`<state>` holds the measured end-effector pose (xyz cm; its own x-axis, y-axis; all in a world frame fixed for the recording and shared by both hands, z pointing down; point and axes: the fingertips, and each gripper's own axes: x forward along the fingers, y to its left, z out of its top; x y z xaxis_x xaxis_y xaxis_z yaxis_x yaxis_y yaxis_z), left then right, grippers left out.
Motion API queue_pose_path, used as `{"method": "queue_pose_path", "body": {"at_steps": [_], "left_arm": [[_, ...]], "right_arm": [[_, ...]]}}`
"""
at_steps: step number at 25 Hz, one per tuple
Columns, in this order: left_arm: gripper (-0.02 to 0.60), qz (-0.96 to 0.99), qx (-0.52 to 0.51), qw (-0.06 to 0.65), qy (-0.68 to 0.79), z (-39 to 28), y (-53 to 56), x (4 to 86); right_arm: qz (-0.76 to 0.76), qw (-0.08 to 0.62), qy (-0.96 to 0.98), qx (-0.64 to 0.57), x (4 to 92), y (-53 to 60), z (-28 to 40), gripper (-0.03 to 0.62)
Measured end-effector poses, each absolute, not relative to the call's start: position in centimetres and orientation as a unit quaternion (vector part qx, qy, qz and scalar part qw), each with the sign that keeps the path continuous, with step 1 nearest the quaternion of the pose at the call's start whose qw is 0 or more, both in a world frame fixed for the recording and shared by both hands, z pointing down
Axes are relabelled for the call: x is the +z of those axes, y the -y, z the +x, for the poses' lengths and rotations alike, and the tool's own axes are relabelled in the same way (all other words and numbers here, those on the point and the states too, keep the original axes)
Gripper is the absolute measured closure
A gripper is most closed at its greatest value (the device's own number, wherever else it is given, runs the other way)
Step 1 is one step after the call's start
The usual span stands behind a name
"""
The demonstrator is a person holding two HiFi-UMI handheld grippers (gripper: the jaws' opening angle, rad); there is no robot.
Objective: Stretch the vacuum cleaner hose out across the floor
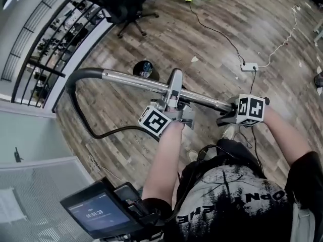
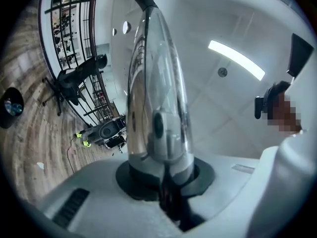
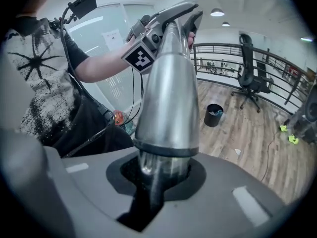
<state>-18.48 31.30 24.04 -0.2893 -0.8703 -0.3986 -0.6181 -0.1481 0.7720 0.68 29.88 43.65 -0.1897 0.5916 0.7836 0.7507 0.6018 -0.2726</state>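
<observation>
Both claws were closed on the tube (image 1: 131, 79), the vacuum's chrome wand, which I held well above the floor (image 1: 212, 34).

Left claw (image 1: 174, 84): clamped on the tube near its middle, jaws narrow, pads against the metal on both sides. In the left gripper view the tube ran away from the jaws towards the ceiling.

Right claw (image 1: 225, 119): clamped on the tube's free end, jaws narrow and tight on the thinner neck just past a dark band. In the right gripper view the tube rose from the jaws to the left claw further along.

Hose (image 1: 81, 116): black, joined to the tube's other end at a bend. From there it dropped and curved back under the tube towards my left forearm. It made a curve, not a straight run. I could not tell whether any of it touched the floor.

Bin (image 1: 145, 69): black, on the floor just beyond the tube's middle.

Chair (image 1: 123, 6): well beyond the tube's hose end, beside the railing (image 1: 55, 44).

Power strip (image 1: 249, 67): white, on the floor beyond the tube's free end, with a cable leading off it.
</observation>
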Motion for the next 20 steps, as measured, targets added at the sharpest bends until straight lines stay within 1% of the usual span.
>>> {"method": "queue_pose_path", "body": {"at_steps": [5, 11, 20], "left_arm": [[0.528, 0.578, -0.485, 0.169, 0.634, -16.7, -22.2, 24.8], [0.529, 0.589, -0.486, 0.216, 0.608, -14.4, -8.6, 27.4], [0.529, 0.618, -0.482, 0.259, 0.565, -10.3, 3.1, 27.7]], "right_arm": [[-0.414, 0.468, 0.778, -0.072, 43.2, -21.6, 3.0, 0.519], [-0.372, 0.477, 0.794, -0.069, 45.2, -9.1, 5.2, 0.522], [-0.315, 0.492, 0.811, -0.037, 45.1, 0.1, 9.5, 0.522]]}}
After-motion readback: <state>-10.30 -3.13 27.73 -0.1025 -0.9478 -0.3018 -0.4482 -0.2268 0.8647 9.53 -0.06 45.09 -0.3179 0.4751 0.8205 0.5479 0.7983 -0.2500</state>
